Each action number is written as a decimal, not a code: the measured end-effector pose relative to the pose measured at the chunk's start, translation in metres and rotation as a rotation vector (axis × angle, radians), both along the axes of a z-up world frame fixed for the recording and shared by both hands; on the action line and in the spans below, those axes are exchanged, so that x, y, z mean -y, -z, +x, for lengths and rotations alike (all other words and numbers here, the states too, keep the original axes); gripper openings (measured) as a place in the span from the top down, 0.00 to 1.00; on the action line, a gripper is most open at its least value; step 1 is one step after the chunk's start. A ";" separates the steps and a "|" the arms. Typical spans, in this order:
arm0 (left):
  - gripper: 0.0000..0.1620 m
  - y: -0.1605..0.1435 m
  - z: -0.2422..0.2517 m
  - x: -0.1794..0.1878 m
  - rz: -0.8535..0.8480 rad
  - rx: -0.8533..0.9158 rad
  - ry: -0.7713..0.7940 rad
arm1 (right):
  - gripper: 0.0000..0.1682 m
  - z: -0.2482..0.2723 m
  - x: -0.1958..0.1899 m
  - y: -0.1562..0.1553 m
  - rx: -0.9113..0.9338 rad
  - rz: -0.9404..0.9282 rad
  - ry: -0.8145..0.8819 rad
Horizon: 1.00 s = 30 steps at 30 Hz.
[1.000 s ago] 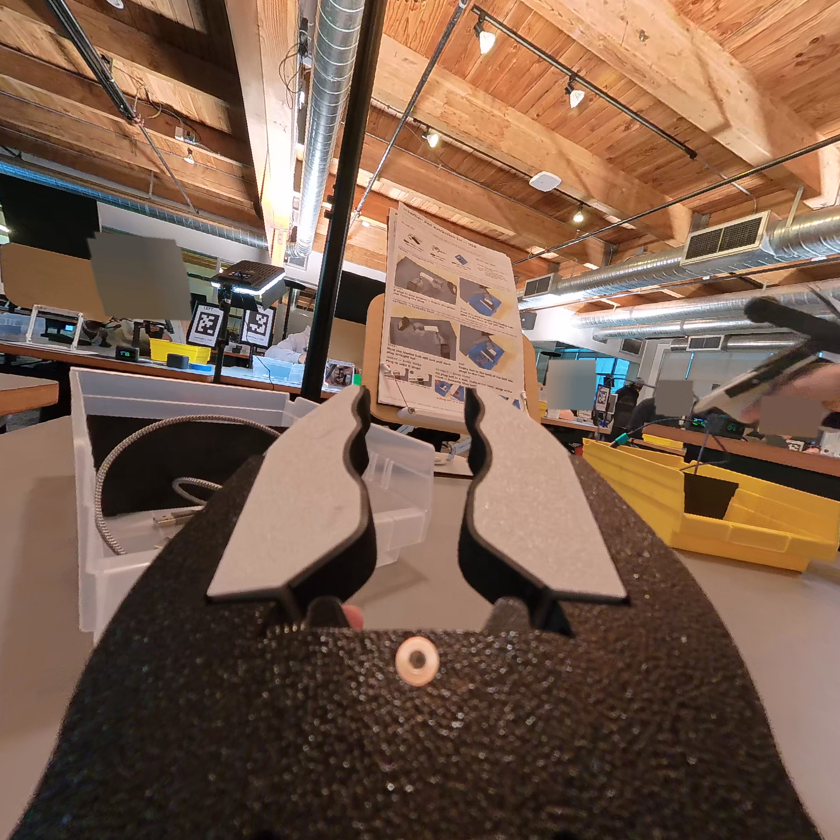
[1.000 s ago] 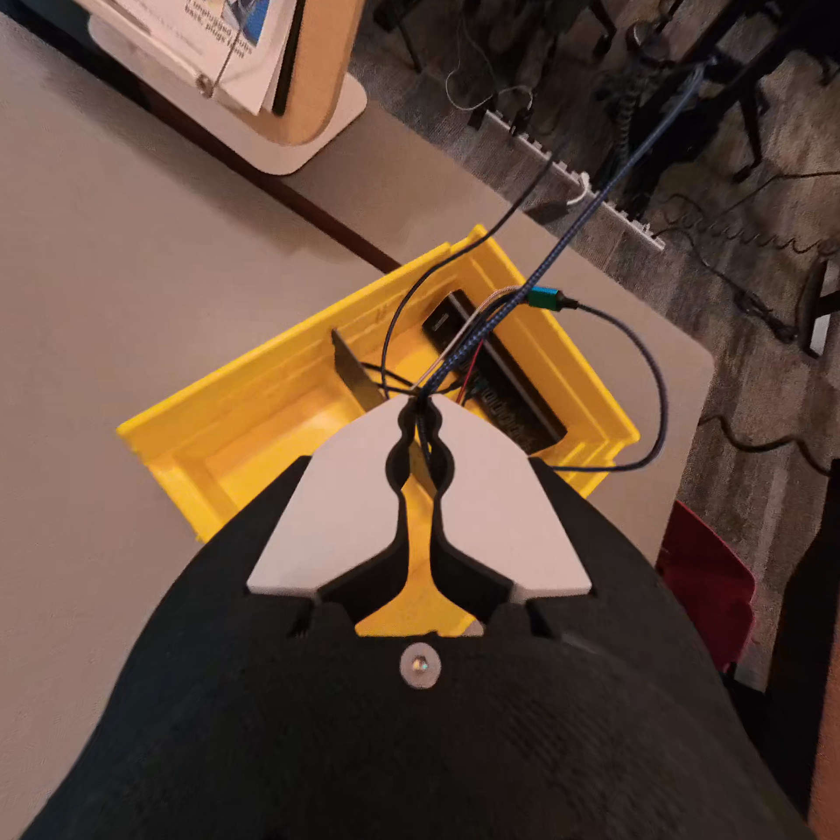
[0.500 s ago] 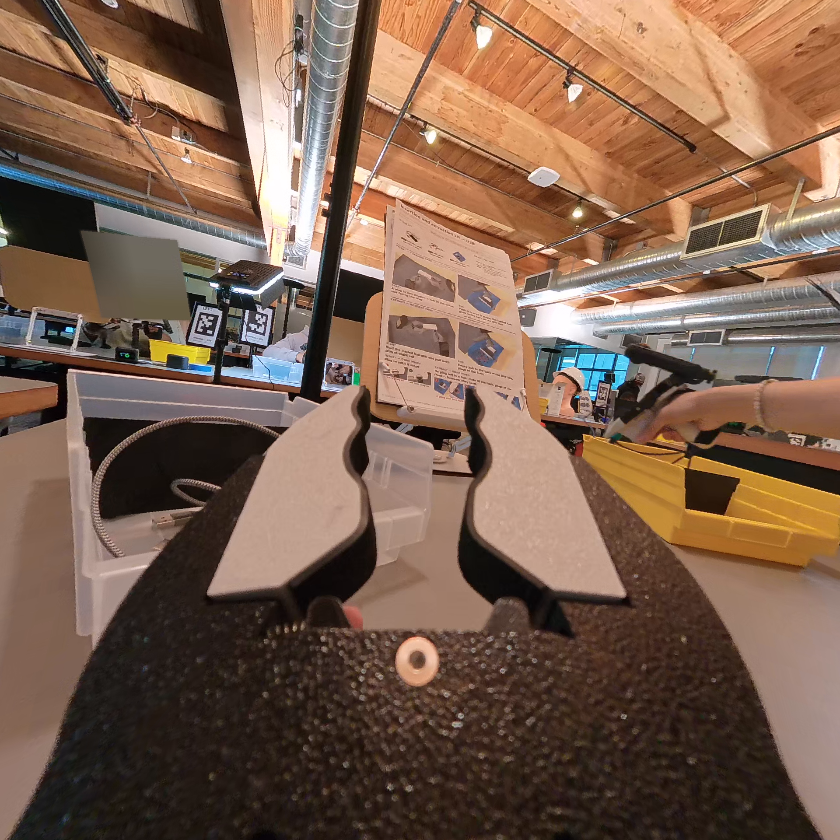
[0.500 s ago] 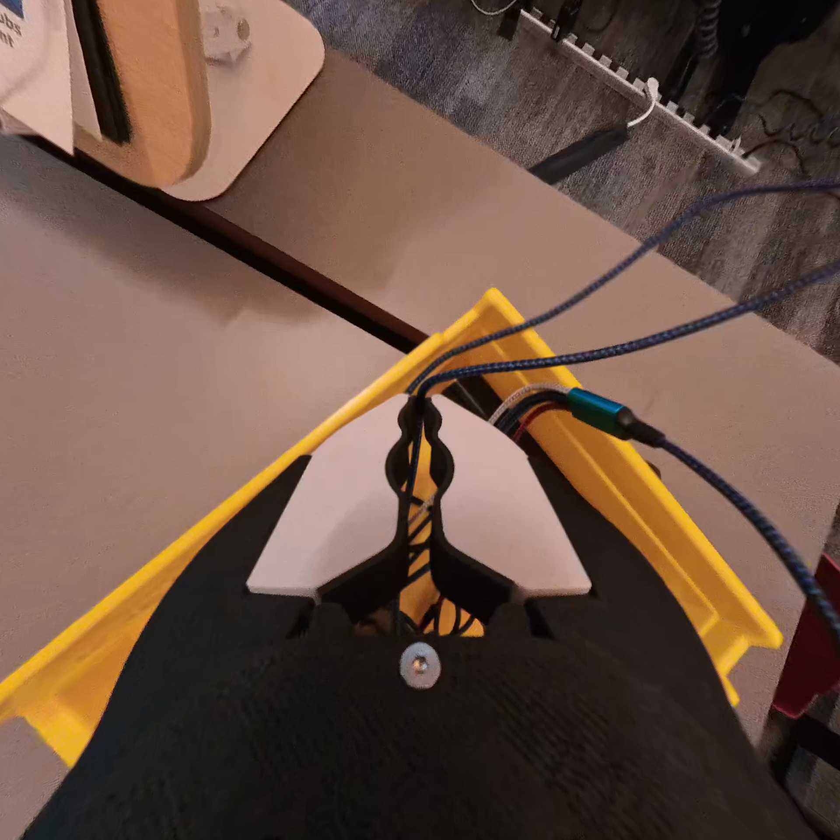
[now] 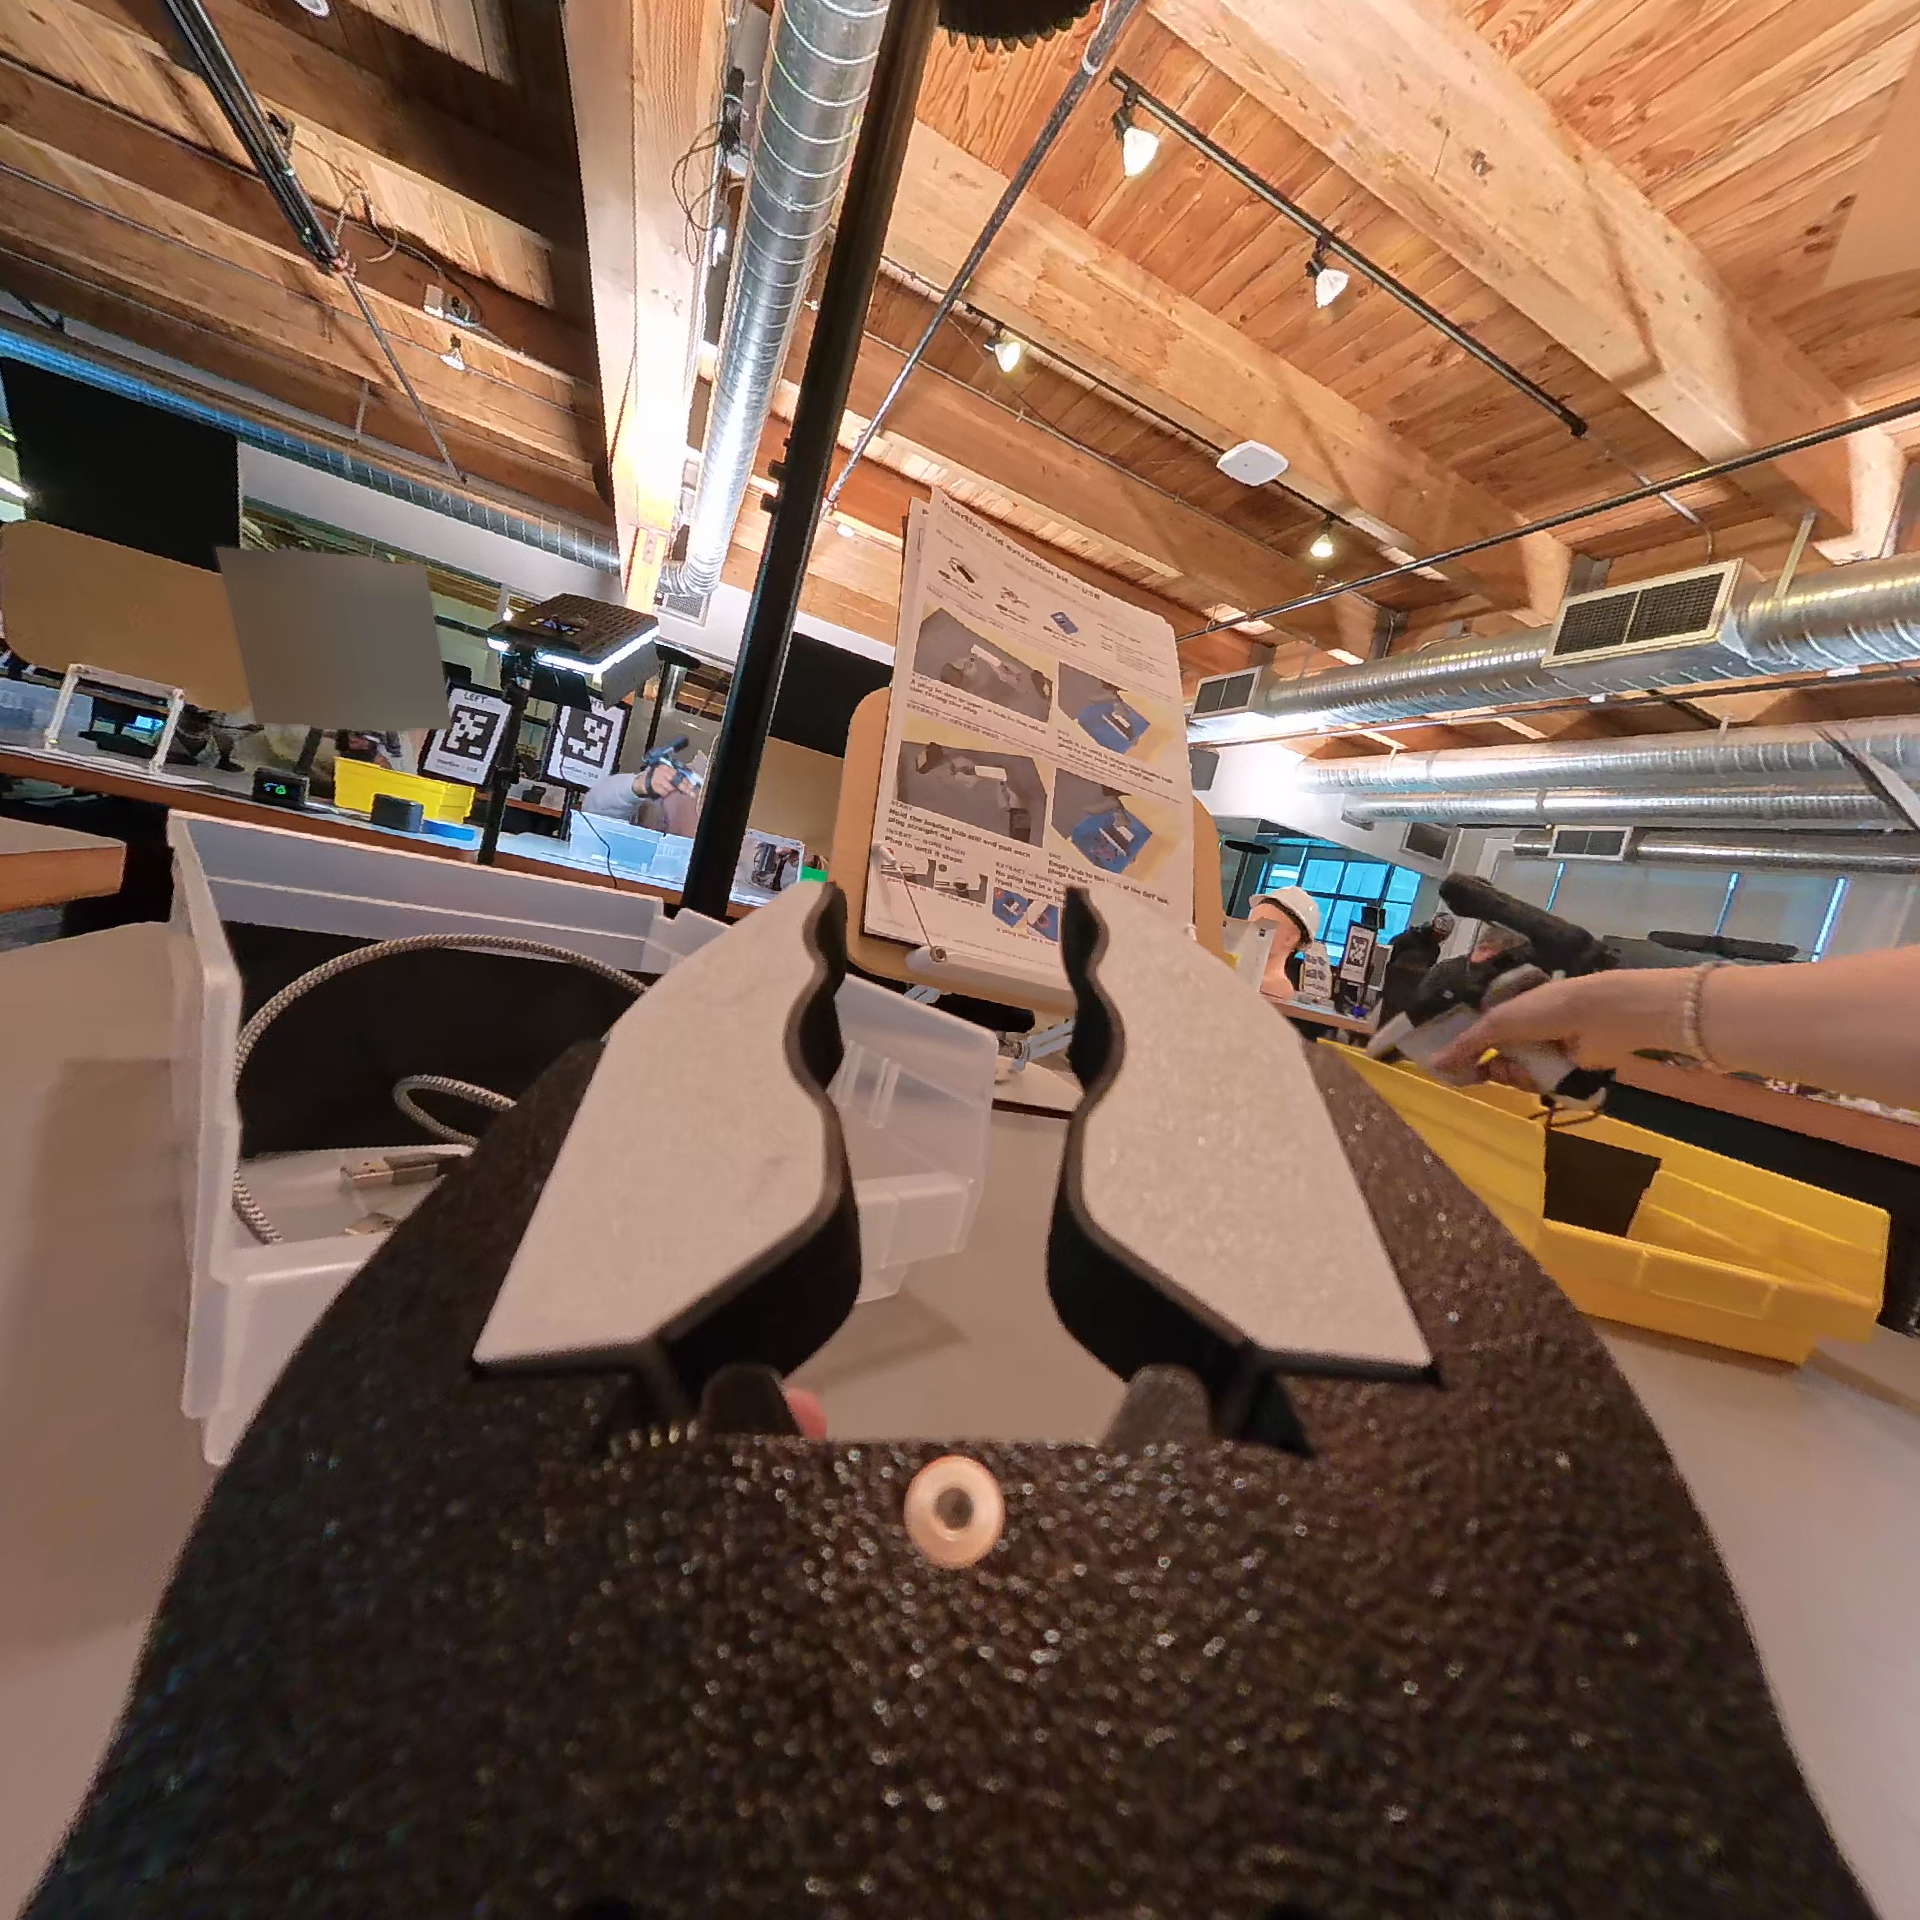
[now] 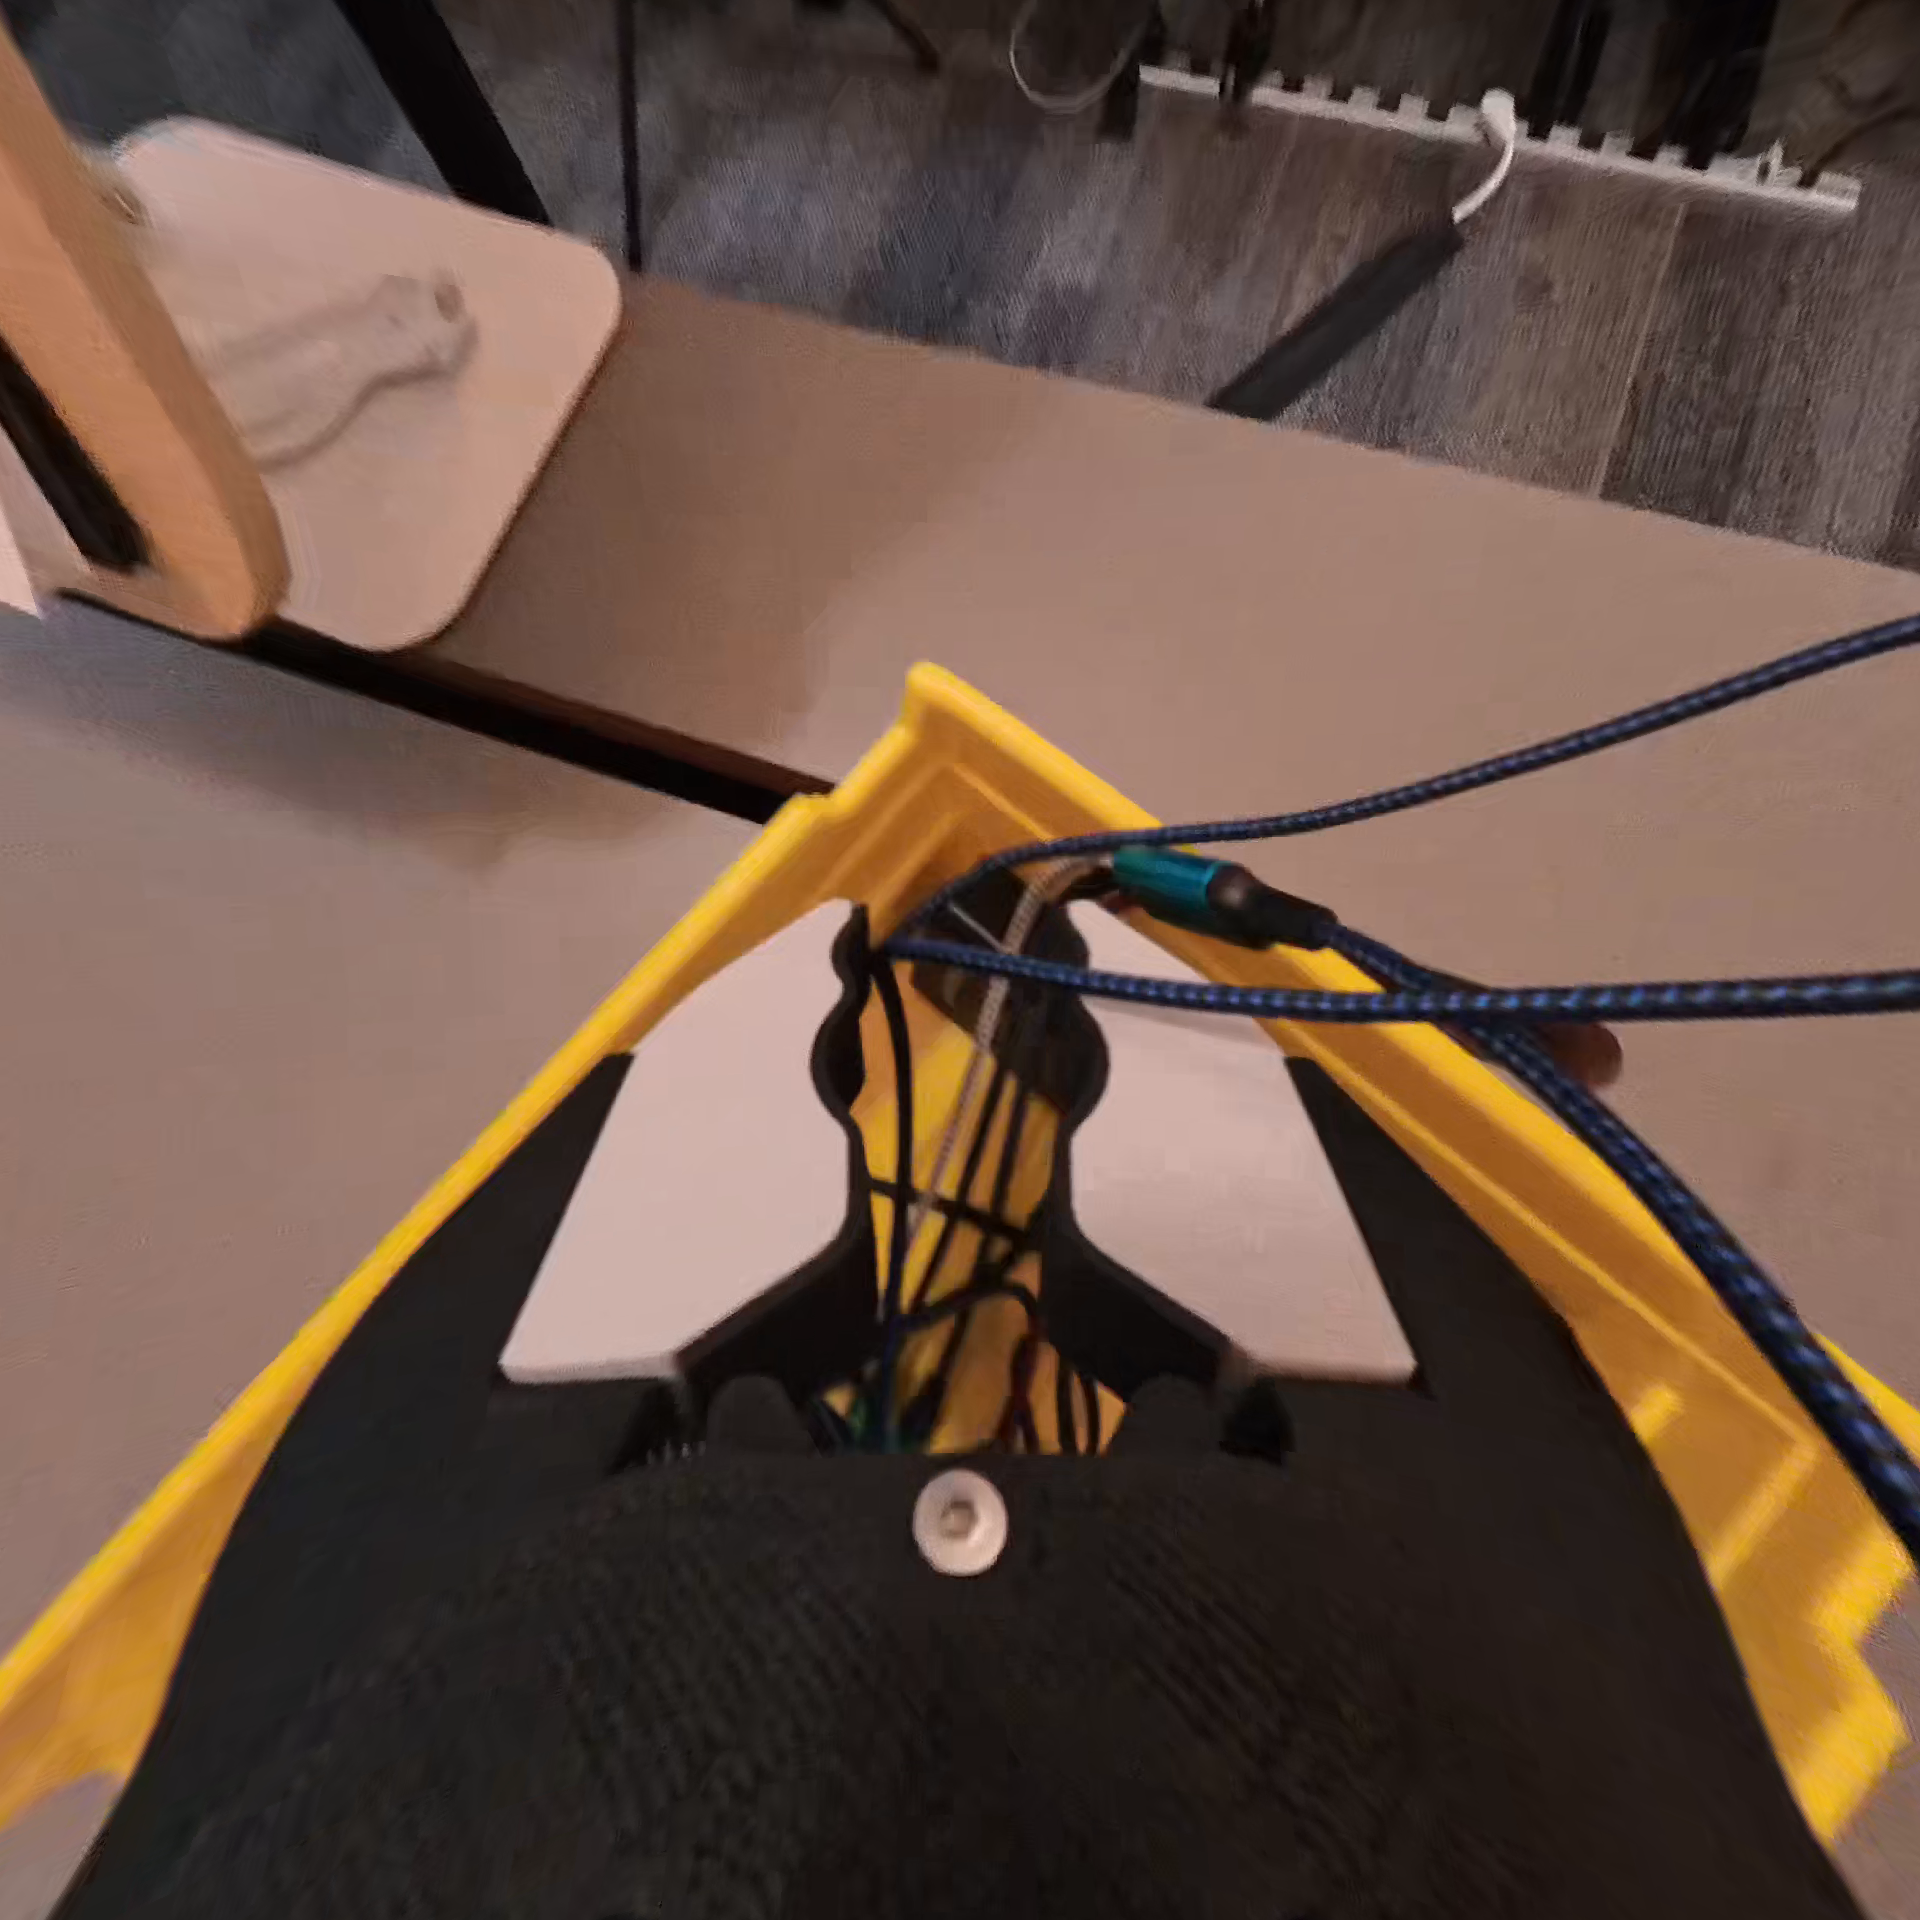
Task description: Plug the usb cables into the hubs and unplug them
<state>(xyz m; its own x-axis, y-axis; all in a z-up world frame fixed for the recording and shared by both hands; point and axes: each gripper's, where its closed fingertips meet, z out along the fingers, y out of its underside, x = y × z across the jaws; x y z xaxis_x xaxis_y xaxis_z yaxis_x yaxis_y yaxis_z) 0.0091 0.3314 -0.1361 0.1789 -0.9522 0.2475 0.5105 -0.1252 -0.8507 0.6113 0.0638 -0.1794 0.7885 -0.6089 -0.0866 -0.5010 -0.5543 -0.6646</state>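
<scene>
Over the yellow bin (image 6: 1049,790) we hold the right gripper (image 6: 961,966), its jaws parted by a fair gap. A tangle of thin cables (image 6: 977,1226) runs through that gap, down in the bin; whether the fingers (image 6: 717,1174) touch any of them we cannot tell, and they clamp nothing that we can see. Two blue braided cables (image 6: 1455,1003) leave the fingertips toward 3 o'clock, out over the bin's rim. A teal plug (image 6: 1164,883) lies on that rim at about 1 o'clock from the tips. Something dark sits in the bin's far corner just past the tips; it may be a hub, but blur keeps us from saying. A wooden stand (image 6: 125,416) is at 10 o'clock on the grey table (image 6: 312,935).

From the left wrist view, the left gripper (image 5: 951,920) is wide open and holds nothing, low over the table (image 5: 935,1340). At 9 o'clock stands a clear bin (image 5: 416,904) with a grey braided cable (image 5: 312,997) coiled inside, its silver plug (image 5: 379,1174) free on the bin floor. At 12 o'clock a sheet (image 5: 1029,748) leans on the stand (image 5: 868,831). At 3 o'clock we see the yellow bin (image 5: 1714,1278), with the right gripper (image 5: 1455,1029) and the hand (image 5: 1538,1023) holding it dipped over the far edge.
</scene>
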 end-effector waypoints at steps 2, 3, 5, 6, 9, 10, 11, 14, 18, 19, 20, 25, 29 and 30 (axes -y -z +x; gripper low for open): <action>0.76 0.000 -0.001 0.000 -0.005 0.006 0.003 | 0.66 -0.005 0.024 0.005 -0.048 -0.082 -0.010; 0.76 0.000 -0.001 0.000 -0.008 0.010 0.005 | 0.58 -0.010 0.032 0.007 -0.094 -0.096 -0.010; 0.76 0.000 -0.001 0.000 -0.011 0.013 0.008 | 0.55 -0.024 0.040 0.003 -0.202 -0.057 -0.036; 0.76 0.000 -0.001 0.000 -0.011 0.013 0.009 | 0.55 -0.030 0.042 -0.002 -0.235 -0.032 -0.053; 0.75 0.000 -0.001 0.001 -0.004 0.013 0.009 | 0.58 -0.047 0.044 -0.022 -0.286 0.072 -0.134; 0.75 -0.001 -0.001 0.001 -0.001 0.012 0.009 | 0.61 -0.053 0.044 -0.031 -0.307 0.119 -0.168; 0.76 -0.001 -0.001 0.002 0.002 0.010 0.009 | 0.64 -0.057 0.043 -0.040 -0.317 0.166 -0.196; 0.76 -0.001 0.000 0.003 0.009 0.006 0.008 | 0.69 -0.064 0.048 -0.057 -0.289 0.206 -0.231; 0.76 -0.001 0.001 0.004 0.014 -0.001 0.010 | 0.72 -0.063 0.057 -0.058 -0.166 0.108 -0.210; 0.76 -0.001 0.001 0.004 0.015 -0.001 0.010 | 0.73 -0.069 0.060 -0.054 -0.175 0.068 -0.226; 0.76 -0.001 0.001 0.004 0.016 -0.001 0.010 | 0.75 -0.078 0.067 -0.048 -0.183 -0.015 -0.260; 0.76 -0.001 0.001 0.004 0.015 0.001 0.009 | 0.77 -0.098 0.124 -0.013 -0.021 -0.602 -0.481; 0.76 -0.001 0.001 0.005 0.016 -0.003 0.013 | 0.74 -0.102 0.131 0.004 0.081 -0.740 -0.570; 0.76 -0.001 0.002 0.006 0.016 -0.003 0.015 | 0.76 -0.104 0.126 0.009 0.095 -0.732 -0.583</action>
